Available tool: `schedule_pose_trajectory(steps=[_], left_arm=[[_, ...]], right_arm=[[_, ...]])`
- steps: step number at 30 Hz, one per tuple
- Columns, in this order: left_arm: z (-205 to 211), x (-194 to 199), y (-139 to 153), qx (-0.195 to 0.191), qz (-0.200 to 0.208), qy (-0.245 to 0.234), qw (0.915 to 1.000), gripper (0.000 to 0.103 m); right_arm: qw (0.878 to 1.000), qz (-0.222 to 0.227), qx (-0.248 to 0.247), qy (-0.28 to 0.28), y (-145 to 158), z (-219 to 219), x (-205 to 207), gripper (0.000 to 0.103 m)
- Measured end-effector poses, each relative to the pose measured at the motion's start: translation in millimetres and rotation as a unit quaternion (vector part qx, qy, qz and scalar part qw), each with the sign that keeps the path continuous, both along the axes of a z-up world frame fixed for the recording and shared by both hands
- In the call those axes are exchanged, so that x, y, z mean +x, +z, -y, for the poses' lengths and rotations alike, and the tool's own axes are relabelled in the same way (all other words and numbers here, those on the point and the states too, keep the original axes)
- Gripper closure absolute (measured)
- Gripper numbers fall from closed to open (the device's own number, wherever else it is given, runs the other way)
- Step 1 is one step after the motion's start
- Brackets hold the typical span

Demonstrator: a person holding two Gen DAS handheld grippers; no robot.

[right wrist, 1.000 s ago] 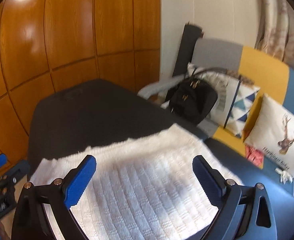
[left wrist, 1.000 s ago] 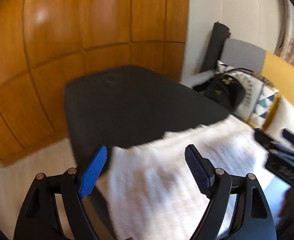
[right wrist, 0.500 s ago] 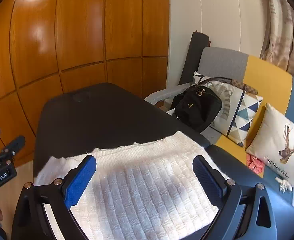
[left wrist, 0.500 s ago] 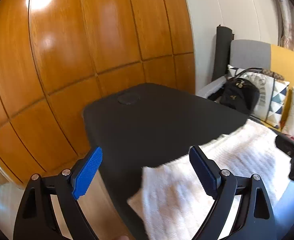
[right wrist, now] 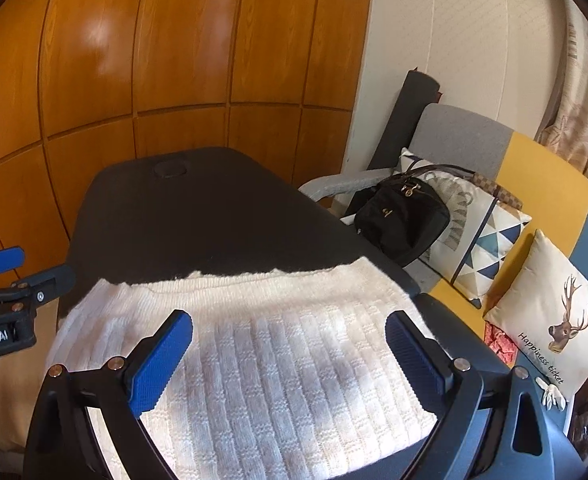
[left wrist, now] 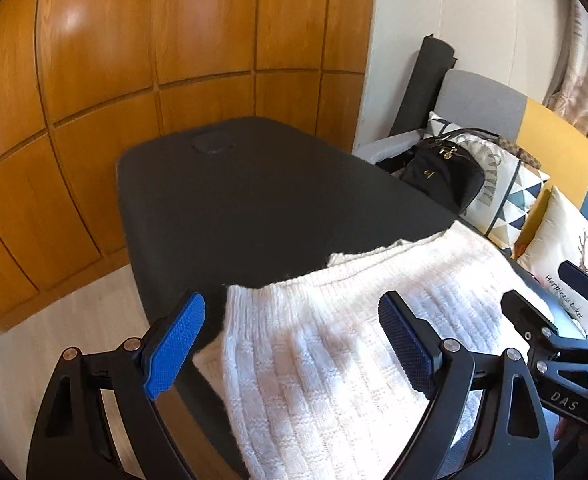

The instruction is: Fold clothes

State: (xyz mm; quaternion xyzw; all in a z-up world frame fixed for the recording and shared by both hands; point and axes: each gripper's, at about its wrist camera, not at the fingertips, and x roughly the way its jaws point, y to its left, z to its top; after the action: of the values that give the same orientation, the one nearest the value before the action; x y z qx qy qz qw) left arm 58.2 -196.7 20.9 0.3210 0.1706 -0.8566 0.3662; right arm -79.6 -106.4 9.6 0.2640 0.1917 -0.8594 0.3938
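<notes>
White knit sweater (right wrist: 277,356) spread flat at near end of black table (left wrist: 253,200), long axis running left to right. Soft, light, floppy; likely best pinched at far corners. Left gripper (left wrist: 289,344) and right gripper (right wrist: 289,360) both released, hovering above, grasping nothing. Near hem hidden.

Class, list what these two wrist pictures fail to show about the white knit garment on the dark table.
- White knit garment: near edge cut off by the bottom frame and hand-held gripper fingers, left wrist view.
- Its type and sleeves: folded under, unseen in both views.
- Red item: half hidden behind the deer cushion, right wrist view.
</notes>
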Motion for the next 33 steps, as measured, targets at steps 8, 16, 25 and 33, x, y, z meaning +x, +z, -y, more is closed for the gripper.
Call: schedule_pose_trajectory(steps=[8, 16, 25, 33], left_arm=[[5, 0, -5, 0.003, 0.005, 0.008, 1.0, 0.012], [5, -3, -6, -0.005, 0.013, 0.003, 0.9999, 0.012], [12, 1, -5, 0.017, -0.005, 0.0, 0.9998, 0.012], [9, 1, -3, -0.001, -0.002, 0.004, 1.0, 0.012]], right_arm=[[1.0, 0.001, 0.017, 0.009, -10, 2, 4, 0.004], [1.0, 0.002, 0.023, 0.016, -14, 1, 6, 0.004], [1.0, -0.001, 0.023, 0.009, -15, -1, 7, 0.004], [1.0, 0.001, 0.017, 0.009, -13, -4, 7, 0.004]])
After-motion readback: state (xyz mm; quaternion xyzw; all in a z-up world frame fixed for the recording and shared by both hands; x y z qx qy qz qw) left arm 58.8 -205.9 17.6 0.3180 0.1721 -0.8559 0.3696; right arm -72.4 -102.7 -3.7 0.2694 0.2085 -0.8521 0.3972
